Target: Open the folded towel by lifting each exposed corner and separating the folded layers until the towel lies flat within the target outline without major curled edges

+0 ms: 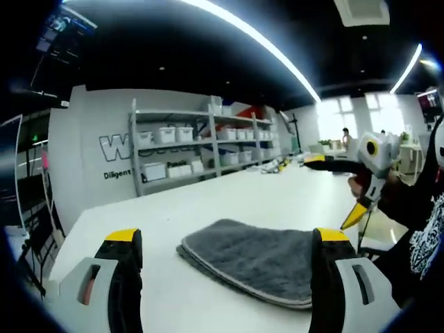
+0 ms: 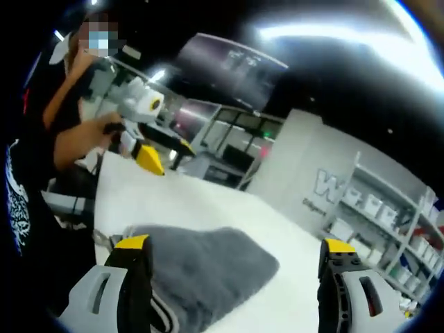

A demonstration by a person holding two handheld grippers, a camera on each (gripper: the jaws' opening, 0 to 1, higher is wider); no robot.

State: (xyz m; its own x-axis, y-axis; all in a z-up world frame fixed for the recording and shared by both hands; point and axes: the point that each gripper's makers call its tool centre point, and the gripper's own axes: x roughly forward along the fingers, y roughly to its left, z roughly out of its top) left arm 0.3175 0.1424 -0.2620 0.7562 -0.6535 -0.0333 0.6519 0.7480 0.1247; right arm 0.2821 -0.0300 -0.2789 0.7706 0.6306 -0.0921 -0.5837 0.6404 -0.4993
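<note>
Left gripper [image 1: 225,239] and right gripper [image 2: 236,253], both agape, flank folded towel [image 1: 260,260] on table [image 1: 208,201], ready for corners.

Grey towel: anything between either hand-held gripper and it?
Nothing visible. The grey towel lies folded on the white table, bare tabletop around it. Left hand-held gripper and right hand-held gripper both have open jaws with the towel just ahead.

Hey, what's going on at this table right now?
A person is holding a two-jaw gripper in each hand over a white table with a folded grey towel on it. The left gripper and right gripper both have their jaws apart, holding nothing. The towel is still folded, layers stacked, not yet opened.
</note>
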